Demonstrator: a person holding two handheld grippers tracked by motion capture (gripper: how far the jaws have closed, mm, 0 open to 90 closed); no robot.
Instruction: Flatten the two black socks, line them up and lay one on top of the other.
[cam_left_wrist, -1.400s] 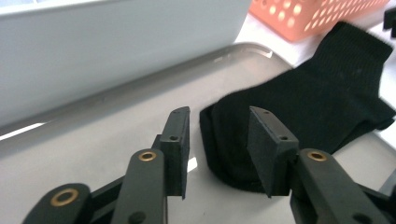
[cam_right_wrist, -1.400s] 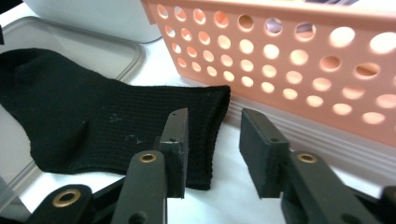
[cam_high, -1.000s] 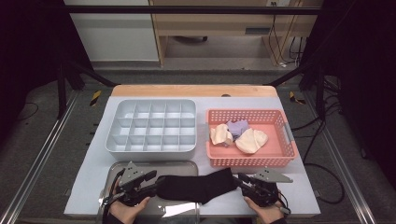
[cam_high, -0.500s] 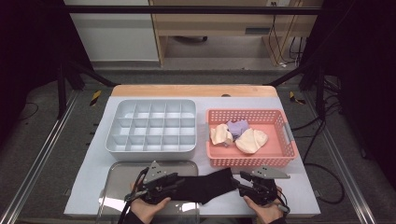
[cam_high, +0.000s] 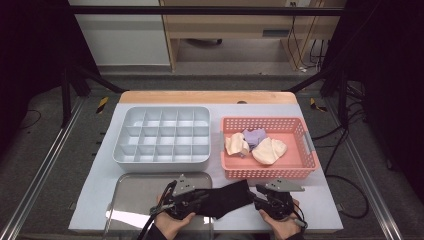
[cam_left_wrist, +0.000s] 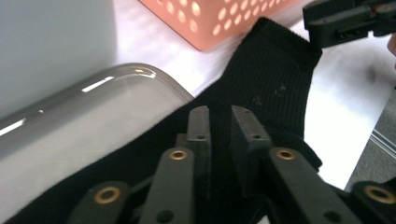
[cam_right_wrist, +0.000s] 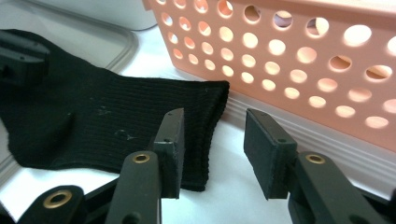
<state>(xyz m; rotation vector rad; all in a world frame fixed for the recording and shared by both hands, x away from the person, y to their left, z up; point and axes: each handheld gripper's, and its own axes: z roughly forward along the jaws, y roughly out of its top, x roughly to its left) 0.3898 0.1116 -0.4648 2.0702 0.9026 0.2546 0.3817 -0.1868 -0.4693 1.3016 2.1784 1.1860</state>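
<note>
the black sock (cam_high: 220, 199) lies lengthwise between both grippers, cuff toward the right gripper (cam_right_wrist: 212, 140), whose fingers gape; left gripper (cam_left_wrist: 219, 135) fingers pinch it.

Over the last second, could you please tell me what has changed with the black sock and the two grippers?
The left gripper moved right, toward the right gripper, carrying its end of the black sock, which went from stretched out to bunched shorter. Its jaws are shut on the sock. The right gripper's jaws now stand open at the cuff. The orange basket, compartment tray and metal tray stayed put.
</note>
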